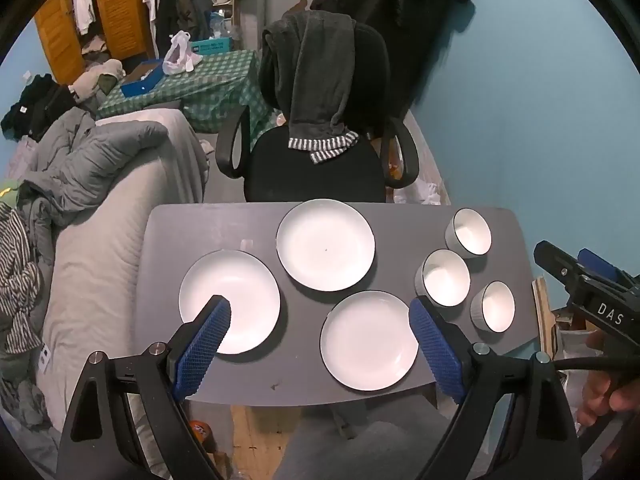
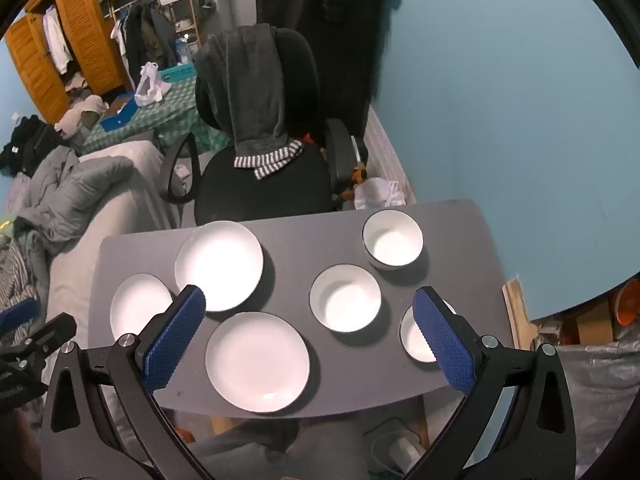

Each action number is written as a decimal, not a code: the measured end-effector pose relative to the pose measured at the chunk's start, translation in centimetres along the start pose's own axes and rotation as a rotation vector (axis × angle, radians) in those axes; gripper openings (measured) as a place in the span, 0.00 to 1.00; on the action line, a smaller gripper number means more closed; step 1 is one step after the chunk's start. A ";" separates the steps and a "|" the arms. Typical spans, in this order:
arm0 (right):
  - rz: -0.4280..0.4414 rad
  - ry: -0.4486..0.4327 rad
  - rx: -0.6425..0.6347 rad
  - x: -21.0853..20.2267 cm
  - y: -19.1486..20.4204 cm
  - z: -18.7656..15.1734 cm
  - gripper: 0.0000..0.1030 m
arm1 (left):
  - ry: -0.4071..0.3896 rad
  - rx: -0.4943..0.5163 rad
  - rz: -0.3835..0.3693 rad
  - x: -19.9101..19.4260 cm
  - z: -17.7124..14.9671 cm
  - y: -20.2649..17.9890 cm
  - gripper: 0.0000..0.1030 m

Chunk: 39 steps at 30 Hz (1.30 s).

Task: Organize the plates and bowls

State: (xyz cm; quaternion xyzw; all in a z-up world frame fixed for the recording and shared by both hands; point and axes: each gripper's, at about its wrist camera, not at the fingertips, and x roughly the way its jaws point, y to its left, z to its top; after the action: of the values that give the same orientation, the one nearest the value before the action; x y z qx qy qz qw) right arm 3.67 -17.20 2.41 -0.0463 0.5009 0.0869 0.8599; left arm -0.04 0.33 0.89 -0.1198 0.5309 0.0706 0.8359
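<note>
Both tongs hang above the near edge of the grey table [image 1: 224, 224], jaws wide apart and holding nothing: the left tongs [image 1: 320, 312] over the plates, the right tongs [image 2: 310, 300] nearer the bowls. Three white plates lie apart on the table's left half: left plate [image 1: 236, 292], far plate [image 1: 325, 244], near plate [image 1: 368, 340]. Three white bowls stand in a row on the right: far bowl [image 1: 469, 232], middle bowl [image 1: 444, 277], near bowl [image 1: 494, 306]. A black chair [image 1: 316, 168] draped with a dark garment stands behind the table.
</note>
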 end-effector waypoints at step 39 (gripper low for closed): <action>0.002 0.004 0.005 0.0 0.6 -0.7 0.99 | 0.020 0.013 -0.024 0.6 -1.1 0.3 0.89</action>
State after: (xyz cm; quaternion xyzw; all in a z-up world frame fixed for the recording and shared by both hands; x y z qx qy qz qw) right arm 2.91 -16.74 2.08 -0.0440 0.5028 0.0866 0.8589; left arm -0.86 0.35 -0.19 -0.1212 0.5381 0.0558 0.8323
